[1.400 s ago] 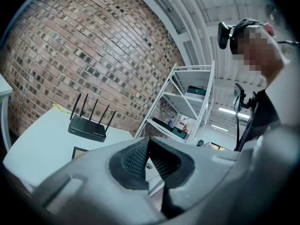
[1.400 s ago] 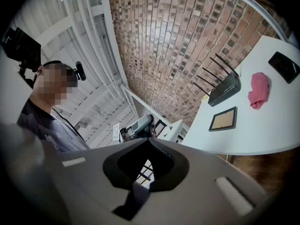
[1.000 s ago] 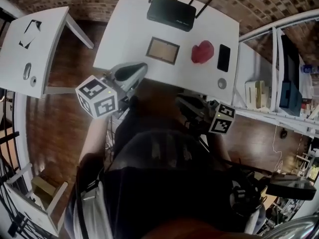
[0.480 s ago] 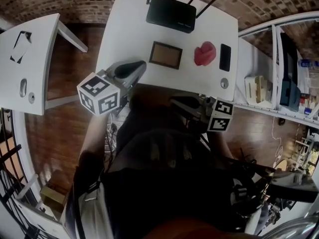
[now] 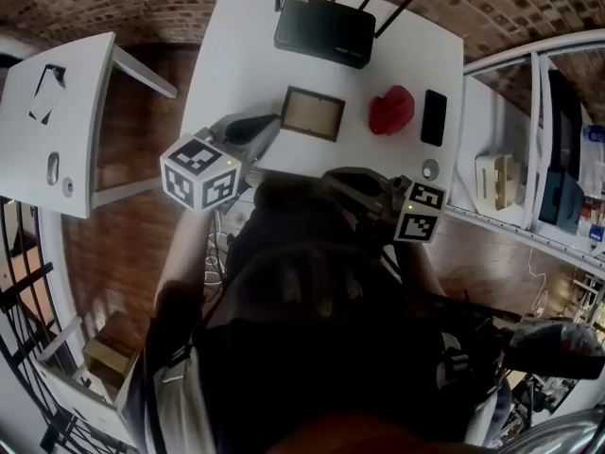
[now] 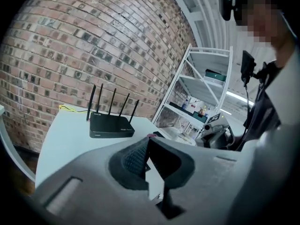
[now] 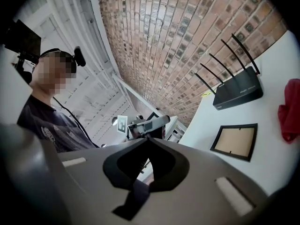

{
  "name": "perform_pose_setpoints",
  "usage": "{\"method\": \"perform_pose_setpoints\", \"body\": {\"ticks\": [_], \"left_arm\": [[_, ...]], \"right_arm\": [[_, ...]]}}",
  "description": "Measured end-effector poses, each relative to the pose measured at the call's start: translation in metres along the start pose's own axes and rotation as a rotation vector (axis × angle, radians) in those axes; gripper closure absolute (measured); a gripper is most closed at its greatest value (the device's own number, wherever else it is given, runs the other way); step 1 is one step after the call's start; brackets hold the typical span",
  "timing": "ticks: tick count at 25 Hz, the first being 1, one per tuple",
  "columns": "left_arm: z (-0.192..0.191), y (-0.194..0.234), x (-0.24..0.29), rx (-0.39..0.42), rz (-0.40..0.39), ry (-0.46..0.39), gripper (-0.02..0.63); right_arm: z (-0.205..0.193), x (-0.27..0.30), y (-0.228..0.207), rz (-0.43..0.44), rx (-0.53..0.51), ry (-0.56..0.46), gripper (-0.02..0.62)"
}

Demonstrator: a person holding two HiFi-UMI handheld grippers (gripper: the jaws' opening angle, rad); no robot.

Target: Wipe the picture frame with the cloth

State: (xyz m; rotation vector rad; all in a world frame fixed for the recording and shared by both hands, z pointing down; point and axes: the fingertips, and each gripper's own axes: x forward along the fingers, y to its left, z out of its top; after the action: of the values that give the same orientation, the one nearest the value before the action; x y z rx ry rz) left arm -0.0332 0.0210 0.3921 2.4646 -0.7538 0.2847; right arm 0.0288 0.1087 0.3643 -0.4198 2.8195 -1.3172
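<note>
Head view: high overhead, looking steeply down on the desk (image 5: 246,74). Left gripper view: low by the desk's edge, facing router (image 6: 111,125) and brick wall (image 6: 70,41). Right gripper view: rolled sideways, facing the same router, wall and the picture frame (image 7: 234,142).

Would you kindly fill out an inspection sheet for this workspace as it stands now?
Surface: white table, plain top.
Job's things: picture frame lying flat mid-table; red cloth bunched to its right, not touching it.
Clutter: black router at the far edge; black phone right of the cloth; small round object near the front right corner.
Grippers: left hand-held gripper and right hand-held gripper both shut, empty.
Cables: yellow cable behind the router.
Surroundings: brick wall; white shelving on the right; second white table on the left.
</note>
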Motion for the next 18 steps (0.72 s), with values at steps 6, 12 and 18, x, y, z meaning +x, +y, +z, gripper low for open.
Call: {"method": "perform_pose_setpoints", "body": {"ticks": [6, 12, 18], "left_arm": [[-0.02, 0.011, 0.04, 0.024, 0.085, 0.15, 0.607], [-0.035, 0.03, 0.067, -0.056, 0.153, 0.205, 0.601], [-0.065, 0.058, 0.085, -0.069, 0.245, 0.326, 0.602]], "right_arm": [[0.014, -0.019, -0.028, 0.024, -0.058, 0.052, 0.595], [0.025, -0.038, -0.052, 0.056, -0.058, 0.074, 0.595], [0.019, -0.047, -0.067, 0.085, -0.072, 0.151, 0.595]]}}
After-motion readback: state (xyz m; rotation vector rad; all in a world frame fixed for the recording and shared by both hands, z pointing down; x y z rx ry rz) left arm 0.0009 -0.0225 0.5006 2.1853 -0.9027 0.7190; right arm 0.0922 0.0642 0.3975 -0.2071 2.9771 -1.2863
